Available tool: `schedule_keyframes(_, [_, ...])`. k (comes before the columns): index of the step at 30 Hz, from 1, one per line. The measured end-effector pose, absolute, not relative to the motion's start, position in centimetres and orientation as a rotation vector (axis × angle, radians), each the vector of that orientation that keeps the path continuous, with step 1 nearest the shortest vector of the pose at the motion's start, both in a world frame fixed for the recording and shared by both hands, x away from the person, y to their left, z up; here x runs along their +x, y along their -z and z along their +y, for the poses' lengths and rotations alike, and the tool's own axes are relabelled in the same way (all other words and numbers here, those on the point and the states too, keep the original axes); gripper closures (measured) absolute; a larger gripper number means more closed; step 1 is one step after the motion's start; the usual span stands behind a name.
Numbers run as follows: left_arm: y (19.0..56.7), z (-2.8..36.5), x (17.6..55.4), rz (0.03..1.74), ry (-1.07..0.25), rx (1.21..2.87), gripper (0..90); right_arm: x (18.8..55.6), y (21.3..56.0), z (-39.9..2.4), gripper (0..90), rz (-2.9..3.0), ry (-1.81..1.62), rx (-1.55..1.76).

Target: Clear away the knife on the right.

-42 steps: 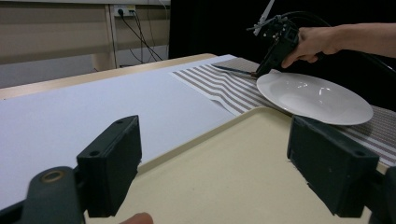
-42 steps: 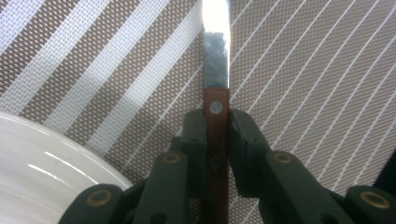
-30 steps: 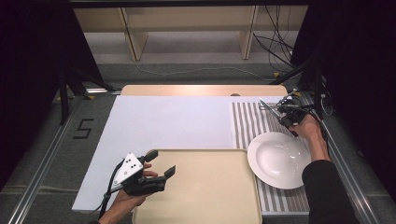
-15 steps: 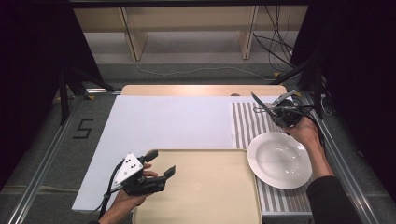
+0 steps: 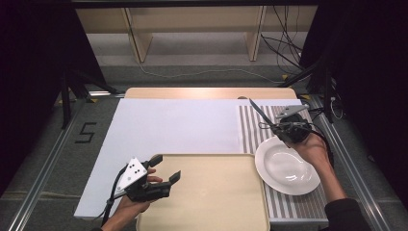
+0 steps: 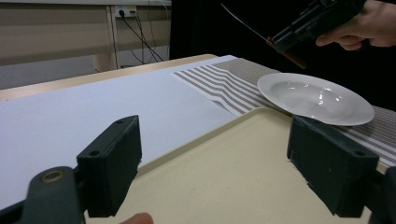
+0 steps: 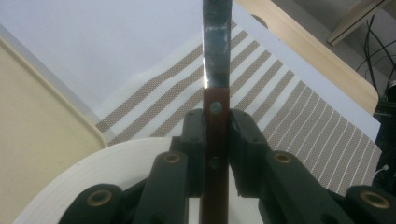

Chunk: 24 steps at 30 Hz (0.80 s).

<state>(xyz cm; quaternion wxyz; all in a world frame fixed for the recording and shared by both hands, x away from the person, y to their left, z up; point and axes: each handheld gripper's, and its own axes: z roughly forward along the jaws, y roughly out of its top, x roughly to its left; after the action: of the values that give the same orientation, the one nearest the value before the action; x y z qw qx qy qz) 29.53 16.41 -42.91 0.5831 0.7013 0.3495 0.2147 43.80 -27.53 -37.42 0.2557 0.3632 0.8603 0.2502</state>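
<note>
Brown-handled, the knife (image 7: 216, 121) is pinched by the right hand-held gripper (image 5: 284, 129) and held in the air just above the far rim of the white plate (image 5: 286, 166). It is judged lifted but not yet set down. The left hand-held gripper (image 5: 161, 175) is spread, empty, over the beige tray (image 5: 211, 202) beside the plate.

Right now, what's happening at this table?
A person works with a gripper in each hand. The right gripper is shut on the brown handle of a knife, holding it in the air above the striped placemat, just past the white plate. The left gripper hovers open over the near left corner of the beige tray, with nothing between its jaws.
</note>
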Motion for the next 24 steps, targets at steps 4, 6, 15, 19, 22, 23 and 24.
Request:
schedule_keyframes(4, [42.8, 16.4, 29.5, 0.810, -0.503, 1.632, 17.5, 42.9, 37.3, -27.6, 77.8, 2.331, -0.744, 1.008])
schedule_keyframes(6, [42.7, 16.4, 29.4, 0.803, -0.505, 1.634, 17.5, 41.9, 37.4, -27.2, 77.7, 2.331, -0.770, 1.008])
schedule_keyframes(15, [42.6, 16.4, 29.3, 0.798, -0.506, 1.630, 17.4, 38.8, 38.1, -25.5, 77.7, 2.331, -0.845, 0.989])
schedule_keyframes(19, [42.6, 16.3, 29.2, 0.793, -0.510, 1.633, 17.4, 37.9, 38.5, -25.0, 77.7, 2.344, -0.855, 0.976])
schedule_keyframes(22, [42.6, 16.3, 29.2, 0.794, -0.510, 1.633, 17.5, 37.0, 38.6, -24.7, 77.7, 2.355, -0.884, 0.981])
schedule_keyframes(23, [42.6, 16.3, 29.2, 0.793, -0.511, 1.633, 17.4, 36.4, 38.7, -24.5, 77.7, 2.361, -0.898, 0.978])
schedule_keyframes(24, [42.6, 16.4, 29.2, 0.794, -0.511, 1.633, 17.4, 36.1, 38.7, -24.5, 77.7, 2.366, -0.910, 0.984])
